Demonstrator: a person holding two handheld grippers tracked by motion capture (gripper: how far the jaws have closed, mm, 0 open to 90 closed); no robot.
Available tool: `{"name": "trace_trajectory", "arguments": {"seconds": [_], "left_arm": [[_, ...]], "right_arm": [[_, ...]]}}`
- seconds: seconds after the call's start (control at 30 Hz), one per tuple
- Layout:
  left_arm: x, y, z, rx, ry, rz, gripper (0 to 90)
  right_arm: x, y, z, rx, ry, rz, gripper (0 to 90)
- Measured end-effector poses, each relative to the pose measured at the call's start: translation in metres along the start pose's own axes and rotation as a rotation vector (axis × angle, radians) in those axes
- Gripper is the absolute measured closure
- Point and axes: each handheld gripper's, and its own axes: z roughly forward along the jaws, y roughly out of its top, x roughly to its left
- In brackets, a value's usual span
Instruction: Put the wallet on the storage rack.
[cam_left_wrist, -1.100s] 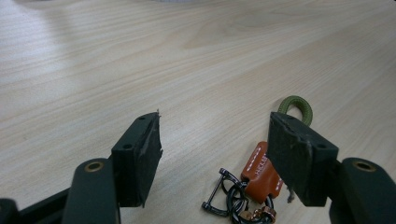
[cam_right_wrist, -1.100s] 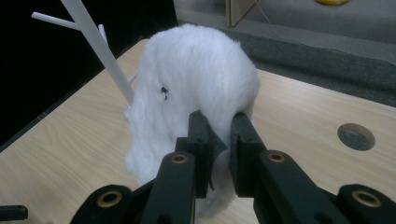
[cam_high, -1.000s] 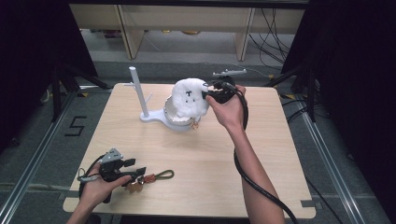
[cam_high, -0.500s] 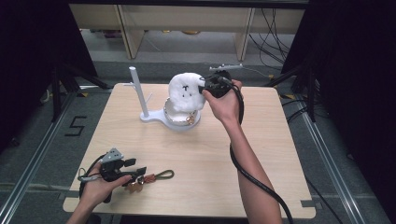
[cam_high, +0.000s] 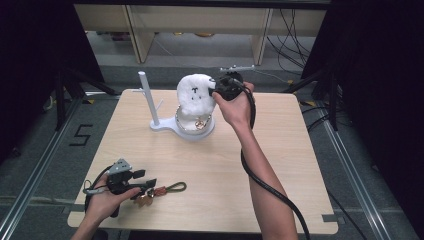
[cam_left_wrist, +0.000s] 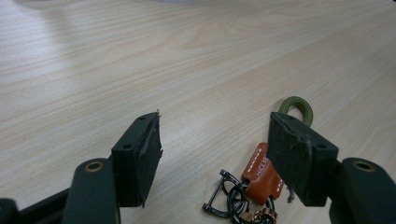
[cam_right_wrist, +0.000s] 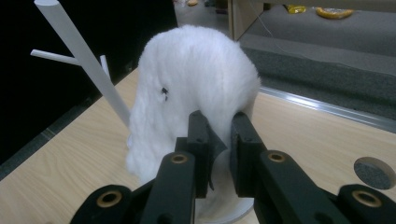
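Observation:
A white fluffy plush (cam_high: 194, 94) with small black marks hangs above the round dish (cam_high: 206, 134) of a white stand. My right gripper (cam_high: 216, 89) is shut on its right edge. In the right gripper view the jaws pinch the fur of the plush (cam_right_wrist: 196, 70), right gripper (cam_right_wrist: 219, 135) just below it. Near the front left of the table my left gripper (cam_high: 147, 184) rests open. A keychain (cam_high: 165, 190) lies at its tips. In the left gripper view the left gripper (cam_left_wrist: 224, 144) straddles the keychain's orange tag (cam_left_wrist: 259, 172) without touching it, and a green loop (cam_left_wrist: 296, 108) lies beyond.
The stand's white post (cam_high: 145, 95) with short side pegs rises left of the plush, and shows as a post (cam_right_wrist: 79, 51) in the right gripper view. A gold chain (cam_high: 200, 122) lies in the dish. Light wooden table (cam_high: 280, 150); shelving and cables stand behind it.
My right gripper has lifted the plush up off the dish and slightly left, uncovering the dish's inside. The left gripper and keychain have not moved.

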Motion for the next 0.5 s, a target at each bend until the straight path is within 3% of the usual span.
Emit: {"name": "trace_trajectory", "arguments": {"seconds": [0.13, 0.2, 0.5], "left_arm": [[0.000, 0.000, 0.000, -0.002, 0.001, 0.001, 34.7], [0.000, 0.000, 0.000, -0.005, -0.002, 0.003, 34.7], [0.000, 0.000, 0.000, -0.002, 0.000, 0.000, 34.7]], "right_arm": [[-0.001, 0.001, 0.003, -0.008, 0.001, -0.013, 81.4], [-0.001, 0.002, 0.005, -0.010, -0.002, 0.010, 81.4], [-0.004, 0.000, 0.014, -0.023, -0.011, 0.012, 81.2]]}}
